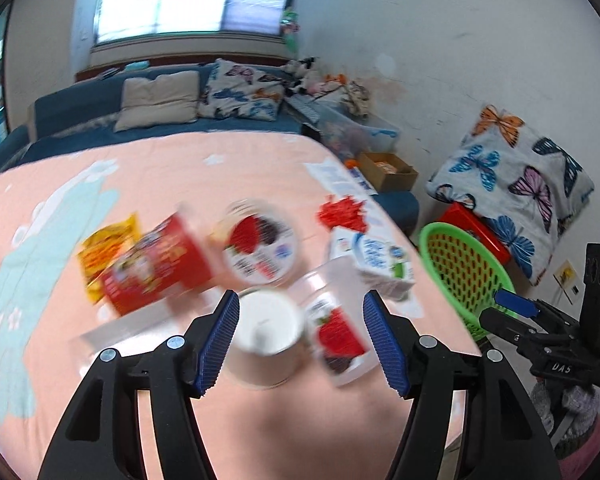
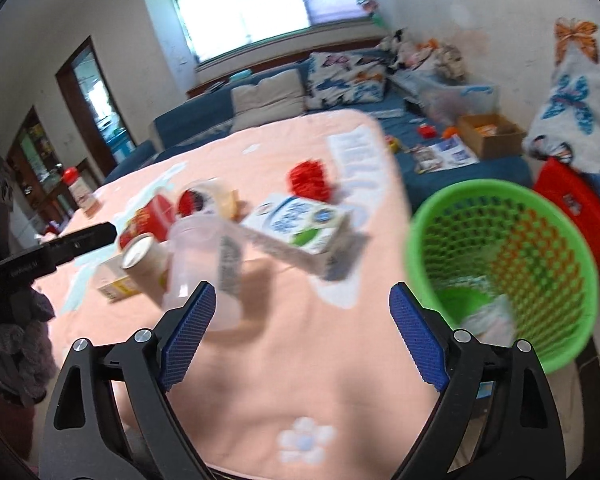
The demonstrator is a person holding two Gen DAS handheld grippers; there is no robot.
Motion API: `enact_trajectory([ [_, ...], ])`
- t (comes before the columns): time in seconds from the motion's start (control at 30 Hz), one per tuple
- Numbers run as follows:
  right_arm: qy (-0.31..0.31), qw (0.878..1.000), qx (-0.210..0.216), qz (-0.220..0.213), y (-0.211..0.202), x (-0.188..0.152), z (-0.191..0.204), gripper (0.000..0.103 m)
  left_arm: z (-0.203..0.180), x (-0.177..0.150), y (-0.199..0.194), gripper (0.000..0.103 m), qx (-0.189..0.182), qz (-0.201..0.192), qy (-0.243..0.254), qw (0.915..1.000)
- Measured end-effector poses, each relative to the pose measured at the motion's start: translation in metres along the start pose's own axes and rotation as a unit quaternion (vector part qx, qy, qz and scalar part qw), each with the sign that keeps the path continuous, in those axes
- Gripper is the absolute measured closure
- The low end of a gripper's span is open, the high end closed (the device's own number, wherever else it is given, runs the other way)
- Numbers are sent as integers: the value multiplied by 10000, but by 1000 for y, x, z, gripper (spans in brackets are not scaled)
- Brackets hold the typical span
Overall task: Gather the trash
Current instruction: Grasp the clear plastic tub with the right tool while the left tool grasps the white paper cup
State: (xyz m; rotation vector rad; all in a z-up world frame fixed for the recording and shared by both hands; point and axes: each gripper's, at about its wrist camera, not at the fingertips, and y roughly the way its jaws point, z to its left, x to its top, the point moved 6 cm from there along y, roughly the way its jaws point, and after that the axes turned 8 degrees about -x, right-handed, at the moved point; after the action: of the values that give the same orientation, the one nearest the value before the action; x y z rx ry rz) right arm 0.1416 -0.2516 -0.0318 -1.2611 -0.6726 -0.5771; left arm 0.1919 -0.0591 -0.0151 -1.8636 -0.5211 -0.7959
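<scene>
Both grippers, left (image 1: pixel 300 340) and right (image 2: pixel 300 336), spread empty (frames blurred); next, pinch the paper cup (image 1: pixel 266 342) at twelve o'clock for the basket (image 2: pixel 500 272).

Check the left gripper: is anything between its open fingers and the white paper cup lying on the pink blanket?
Nothing visible blocks it. The left gripper is open, the white paper cup lies beside its left finger, and the clear plastic cup lies alongside.

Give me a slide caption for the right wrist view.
Open right gripper hovers over pink blanket, between clear plastic cup and green mesh basket.
</scene>
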Motion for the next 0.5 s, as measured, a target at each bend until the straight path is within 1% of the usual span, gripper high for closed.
enact_trajectory([
  [0.07,-61,9998,143,133,9,0,15,13,14,-6,-5,40,27,7,-127,9999],
  [0.2,-213,9987,329,322,22,0,42,13,31,-14,-13,40,63,-35,-201,9998],
  [0.4,-465,9959,470,617,47,5,73,13,46,-25,-20,39,67,-69,-140,9999],
  [0.5,-563,9947,445,735,60,8,83,13,52,-31,-22,39,40,-46,-131,9999],
])
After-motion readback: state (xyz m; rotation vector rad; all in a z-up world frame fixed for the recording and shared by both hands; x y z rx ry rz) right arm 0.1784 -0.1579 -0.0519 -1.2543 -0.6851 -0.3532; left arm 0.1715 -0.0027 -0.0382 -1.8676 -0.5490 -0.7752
